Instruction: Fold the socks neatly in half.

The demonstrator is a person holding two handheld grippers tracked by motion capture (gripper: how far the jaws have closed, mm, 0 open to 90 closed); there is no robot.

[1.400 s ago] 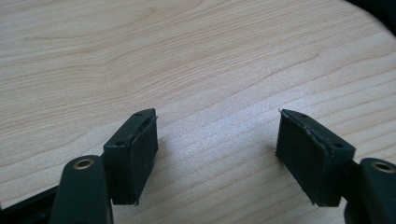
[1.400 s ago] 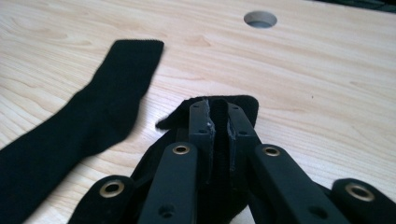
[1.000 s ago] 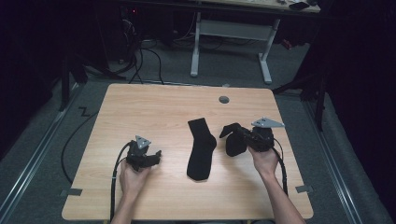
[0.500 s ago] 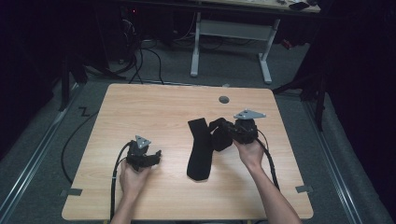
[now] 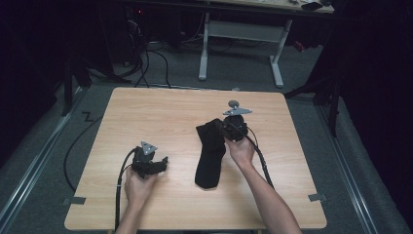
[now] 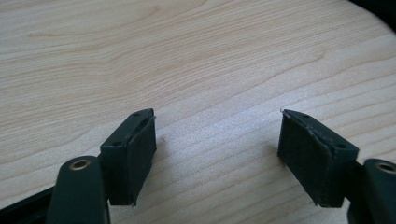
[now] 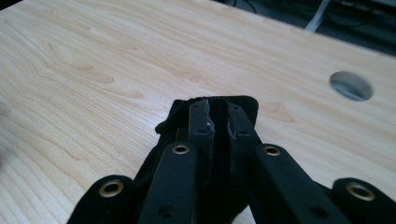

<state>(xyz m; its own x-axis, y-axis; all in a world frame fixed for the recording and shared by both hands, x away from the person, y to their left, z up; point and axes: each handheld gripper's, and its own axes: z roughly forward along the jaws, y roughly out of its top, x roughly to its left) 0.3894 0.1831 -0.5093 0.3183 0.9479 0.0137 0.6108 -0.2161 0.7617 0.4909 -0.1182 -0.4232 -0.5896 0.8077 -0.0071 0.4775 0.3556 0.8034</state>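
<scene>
A black sock point(image 5: 209, 163) lies lengthwise on the wooden table point(image 5: 160, 112), right of centre. My right gripper point(image 5: 220, 130) hovers over the sock's far end, jaws pointing left and pressed close together. In the right gripper view the right gripper point(image 7: 215, 105) has only a thin slit between its pads, and the sock's edge point(image 7: 248, 106) shows beneath and past the tips. I cannot tell whether fabric is pinched. My left gripper point(image 5: 164, 163) rests near the front left of the table, a hand's width from the sock. The left gripper point(image 6: 217, 128) stands open over bare wood.
A round cable hole point(image 5: 234, 103) point(image 7: 351, 85) sits in the table just beyond the right gripper. Cables trail from both grippers toward the front edge. Dark floor, desk legs point(image 5: 203, 53) and wiring lie behind the table.
The right gripper has swung left from beside the sock to over its far end. The sock has not shifted. The left gripper has stayed put.
</scene>
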